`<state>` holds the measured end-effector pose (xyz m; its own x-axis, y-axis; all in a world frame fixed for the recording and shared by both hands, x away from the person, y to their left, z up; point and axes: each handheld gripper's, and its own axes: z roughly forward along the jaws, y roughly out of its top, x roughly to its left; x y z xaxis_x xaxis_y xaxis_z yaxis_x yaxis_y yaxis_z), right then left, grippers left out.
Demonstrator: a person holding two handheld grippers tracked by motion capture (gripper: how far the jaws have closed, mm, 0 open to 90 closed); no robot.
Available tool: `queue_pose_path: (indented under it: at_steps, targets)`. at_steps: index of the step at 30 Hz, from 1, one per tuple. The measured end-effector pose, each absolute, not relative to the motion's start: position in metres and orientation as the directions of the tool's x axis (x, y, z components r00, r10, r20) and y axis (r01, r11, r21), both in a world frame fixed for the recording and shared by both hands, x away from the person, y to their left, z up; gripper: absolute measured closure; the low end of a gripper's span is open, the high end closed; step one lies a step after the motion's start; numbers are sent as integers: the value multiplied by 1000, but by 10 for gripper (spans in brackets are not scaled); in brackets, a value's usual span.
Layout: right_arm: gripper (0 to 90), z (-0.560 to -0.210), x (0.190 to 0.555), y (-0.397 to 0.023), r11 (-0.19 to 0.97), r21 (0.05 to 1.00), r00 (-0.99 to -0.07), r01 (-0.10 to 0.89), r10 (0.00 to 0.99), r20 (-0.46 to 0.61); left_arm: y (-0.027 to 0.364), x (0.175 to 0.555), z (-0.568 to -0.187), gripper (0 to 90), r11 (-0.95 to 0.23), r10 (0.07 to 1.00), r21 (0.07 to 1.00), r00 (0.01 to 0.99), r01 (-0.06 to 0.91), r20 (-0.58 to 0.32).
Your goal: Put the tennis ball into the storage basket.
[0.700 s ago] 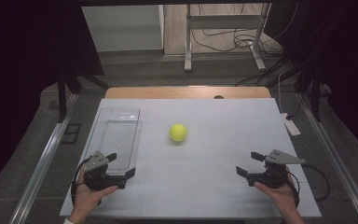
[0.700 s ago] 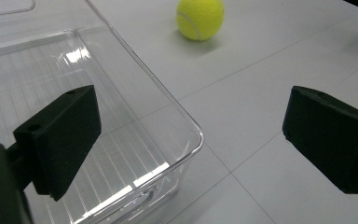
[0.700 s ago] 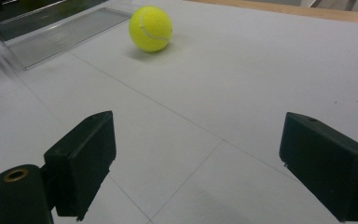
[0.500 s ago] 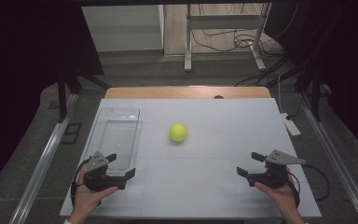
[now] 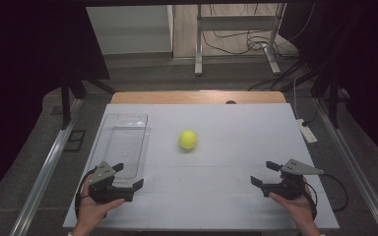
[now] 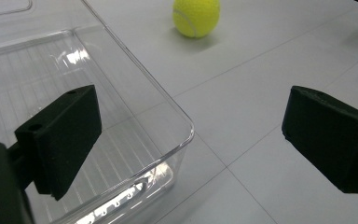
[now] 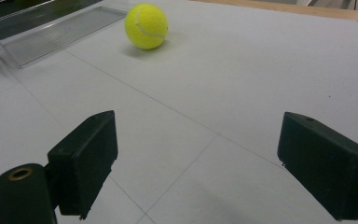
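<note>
One yellow tennis ball [image 5: 188,139] sat near the middle of the white table [image 5: 226,196], touched by nothing and well apart from both grippers. Just to its left in the high view lay a clear plastic tray [image 5: 109,129], long and shallow, with a ribbed floor and nothing in it that could be seen; ball and tray were near each other but not touching.

Nearer the person, the left gripper [image 5: 128,175] hovered at the tray's near end, held in the left hand [image 5: 96,209]. Its jaws stood wide apart and gripped nothing. In the left gripper view, one jaw hung over the tray's [image 6: 121,93] inside, the other over bare table beyond the tray's rounded corner, and the ball [image 6: 196,17] lay farther off, at the top of the frame.

Across the table, the right gripper [image 5: 264,173] was held low over the surface by the right hand [image 5: 295,204], its jaws likewise spread wide and empty. Seen from the right gripper view, the ball [image 7: 146,26] rested ahead and to the left between the jaws' line of sight, with the tray [image 7: 46,32] beyond it at the upper left. A wooden edge [image 5: 197,97] ran along the table's far side.
</note>
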<state>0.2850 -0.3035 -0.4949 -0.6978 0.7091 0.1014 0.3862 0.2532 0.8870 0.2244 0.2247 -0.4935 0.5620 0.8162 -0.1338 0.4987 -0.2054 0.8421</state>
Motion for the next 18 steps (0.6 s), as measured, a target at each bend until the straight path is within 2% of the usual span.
queue_pose_path:
  at_steps: [18]
  targets:
    - [123, -497, 286, -305, 252, 883, -688, 397, 719, 104, 222, 225, -490, 55, -215, 804, 846, 580, 488, -130]
